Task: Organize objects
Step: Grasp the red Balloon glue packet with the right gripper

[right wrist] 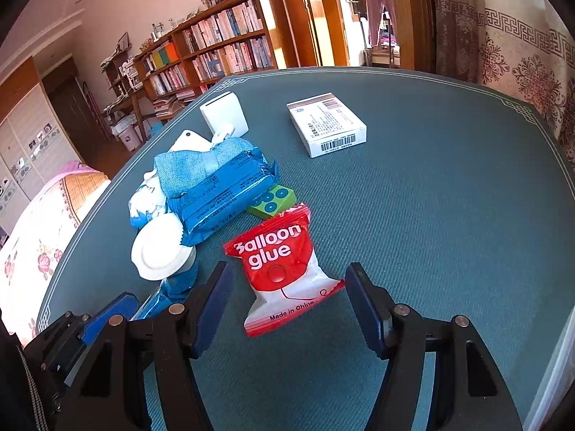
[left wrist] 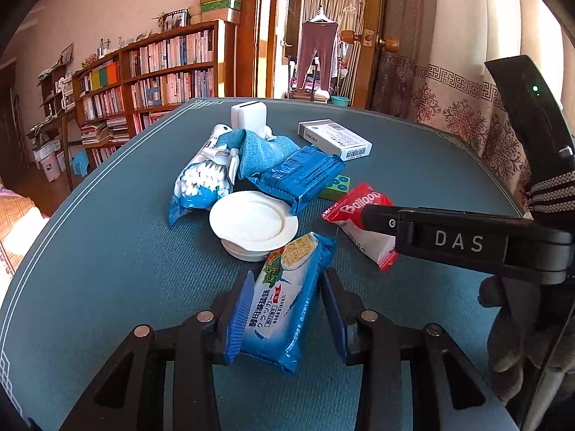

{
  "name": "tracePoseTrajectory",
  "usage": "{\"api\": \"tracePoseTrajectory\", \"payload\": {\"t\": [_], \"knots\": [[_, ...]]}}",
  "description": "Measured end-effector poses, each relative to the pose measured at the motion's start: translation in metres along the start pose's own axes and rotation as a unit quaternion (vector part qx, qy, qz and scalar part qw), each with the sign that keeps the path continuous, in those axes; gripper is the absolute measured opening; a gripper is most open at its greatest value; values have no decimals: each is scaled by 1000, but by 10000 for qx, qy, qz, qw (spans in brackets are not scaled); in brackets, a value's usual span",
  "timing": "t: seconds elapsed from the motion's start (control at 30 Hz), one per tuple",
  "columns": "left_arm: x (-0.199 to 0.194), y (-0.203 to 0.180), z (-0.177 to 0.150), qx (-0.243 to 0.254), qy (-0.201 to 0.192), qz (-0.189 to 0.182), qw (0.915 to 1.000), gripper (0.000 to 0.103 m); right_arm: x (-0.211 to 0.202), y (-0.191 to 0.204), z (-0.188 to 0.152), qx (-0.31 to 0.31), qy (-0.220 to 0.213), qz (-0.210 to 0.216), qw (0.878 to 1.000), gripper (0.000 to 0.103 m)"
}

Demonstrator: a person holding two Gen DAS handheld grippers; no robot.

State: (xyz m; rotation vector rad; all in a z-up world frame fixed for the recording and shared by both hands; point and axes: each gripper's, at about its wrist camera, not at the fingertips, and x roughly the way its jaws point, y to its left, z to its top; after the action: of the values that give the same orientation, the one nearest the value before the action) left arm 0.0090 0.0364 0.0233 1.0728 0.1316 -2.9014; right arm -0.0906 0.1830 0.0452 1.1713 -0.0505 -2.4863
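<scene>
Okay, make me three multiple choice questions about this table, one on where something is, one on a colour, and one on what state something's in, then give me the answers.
1. Where does the green block with blue dots lie?
A. On the white box
B. Between the dark blue packet and the balloon glue packet
C. Beside the bookshelf on the floor

2. What colour is the upper part of the balloon glue packet?
A. Red
B. Yellow
C. Black

3. What state are the right tongs in?
A. Clamped on the white box
C. Holding the white dish
B. Open, with the balloon glue packet between the pads

Answers:
1 B, the block peeks out from under the dark blue packet, just beyond the glue packet.
2 A, white lettering sits on red.
3 B, both pads stand clear of the packet's sides.
</scene>
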Motion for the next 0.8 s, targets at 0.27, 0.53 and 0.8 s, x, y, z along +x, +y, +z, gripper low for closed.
{"api": "tracePoseTrajectory", "payload": {"t": [0.27, 0.53, 0.8], "knots": [[-2, 3, -1, -88, -22, -56, 9999, 42, 17, 8, 4, -221, 30, -81, 9997, 66], [-9, -5, -3, 59, -165, -197, 9997, 42, 4, 10, 6, -454, -176, -228, 9986, 67], [-11, -6, -3, 44, -167, -209, 9996, 42, 10, 7, 16, -489, -190, -28, 9986, 80]]}}
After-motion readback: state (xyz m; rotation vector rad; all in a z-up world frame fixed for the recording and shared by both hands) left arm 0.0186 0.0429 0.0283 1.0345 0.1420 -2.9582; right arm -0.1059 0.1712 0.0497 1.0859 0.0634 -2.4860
